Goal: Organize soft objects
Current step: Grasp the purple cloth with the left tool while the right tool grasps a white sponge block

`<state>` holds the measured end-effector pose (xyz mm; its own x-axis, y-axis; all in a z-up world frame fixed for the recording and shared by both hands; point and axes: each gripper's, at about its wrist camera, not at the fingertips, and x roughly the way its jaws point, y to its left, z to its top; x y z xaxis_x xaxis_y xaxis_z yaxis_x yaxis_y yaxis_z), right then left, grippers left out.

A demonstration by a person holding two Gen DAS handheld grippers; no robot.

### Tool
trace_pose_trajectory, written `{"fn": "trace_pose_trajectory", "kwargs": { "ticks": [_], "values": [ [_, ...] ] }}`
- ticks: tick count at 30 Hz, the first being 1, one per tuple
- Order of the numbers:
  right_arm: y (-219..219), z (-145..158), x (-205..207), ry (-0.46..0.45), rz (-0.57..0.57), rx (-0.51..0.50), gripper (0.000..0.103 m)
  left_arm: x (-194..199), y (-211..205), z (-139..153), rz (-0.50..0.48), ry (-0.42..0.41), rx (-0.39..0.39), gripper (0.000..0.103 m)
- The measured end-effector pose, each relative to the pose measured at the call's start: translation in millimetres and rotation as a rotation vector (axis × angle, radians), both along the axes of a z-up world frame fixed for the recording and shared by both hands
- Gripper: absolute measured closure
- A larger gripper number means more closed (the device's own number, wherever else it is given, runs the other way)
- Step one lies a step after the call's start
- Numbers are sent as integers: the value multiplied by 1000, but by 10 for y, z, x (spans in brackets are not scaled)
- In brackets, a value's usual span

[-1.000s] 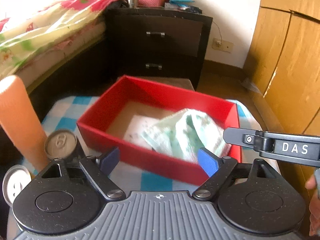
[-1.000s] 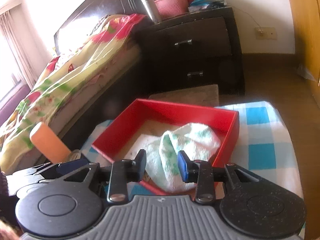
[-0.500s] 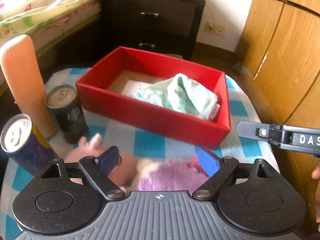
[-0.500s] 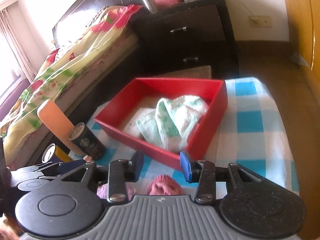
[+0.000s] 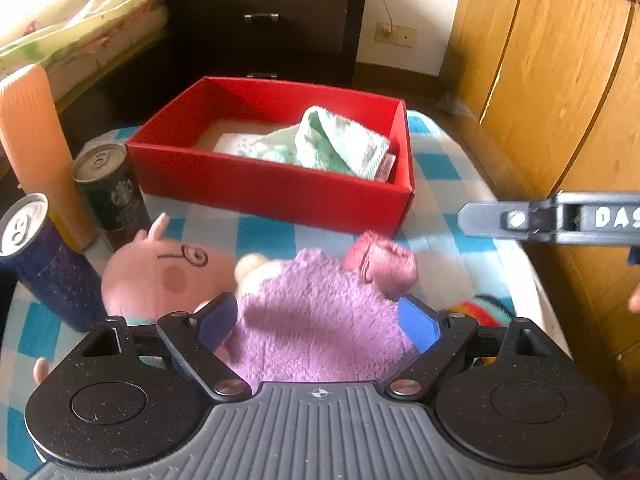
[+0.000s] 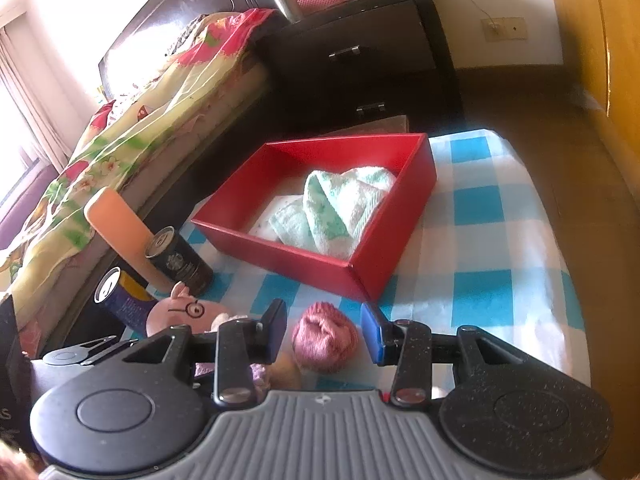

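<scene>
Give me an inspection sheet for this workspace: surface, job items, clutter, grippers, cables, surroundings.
Surface: blue-and-white checked tablecloth.
Job's things: green-and-white folded towel inside the red cardboard box; pink pig plush in purple fleece and pink knitted roll on the cloth, outside the box.
Clutter: two drink cans, one dark, one blue; orange ribbed cylinder.
Grippers: left gripper open over the plush; right gripper open around the knitted roll, apart from it.
Cables: thin wire to wall socket.
Surroundings: bed, dark nightstand, wooden wardrobe.
</scene>
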<state>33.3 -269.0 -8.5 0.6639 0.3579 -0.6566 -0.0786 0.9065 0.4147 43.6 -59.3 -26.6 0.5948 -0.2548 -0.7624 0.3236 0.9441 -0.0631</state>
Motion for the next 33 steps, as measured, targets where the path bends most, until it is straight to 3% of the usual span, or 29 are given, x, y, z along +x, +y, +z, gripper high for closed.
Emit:
{"fn": "trace_pose_trajectory", "kwargs": {
  "ticks": [7, 10, 13, 15, 16, 18, 19, 26, 33],
  "values": [
    [-50, 15, -160, 9, -6, 2, 79, -92, -55, -171, -29, 19, 81, 17],
    [-80, 10, -216, 9, -7, 0, 78, -120, -44, -199, -34, 19, 78, 22],
    [-127, -10, -243, 19, -21, -4, 75, -118, -27, -221, -19, 20, 98, 32],
    [-167, -18, -255, 26, -31, -6, 74, -119, -16, -206, -12, 15, 101, 46],
    [-192, -22, -263, 28, -35, -7, 74, -117, 0, -189, -4, 15, 97, 51],
    [-233, -24, -286, 30, -49, -14, 70, -100, 62, -152, 7, 31, 59, 70],
    [-254, -31, -296, 33, -53, -20, 68, -87, 98, -136, 11, 45, 34, 74],
    [-319, -96, -324, 65, -51, -49, 65, -77, 180, -9, 25, 46, -13, 86],
    [-300, -128, -344, 63, 1, -133, 65, -54, 308, 256, 38, 15, -113, 87]
  ]
}}
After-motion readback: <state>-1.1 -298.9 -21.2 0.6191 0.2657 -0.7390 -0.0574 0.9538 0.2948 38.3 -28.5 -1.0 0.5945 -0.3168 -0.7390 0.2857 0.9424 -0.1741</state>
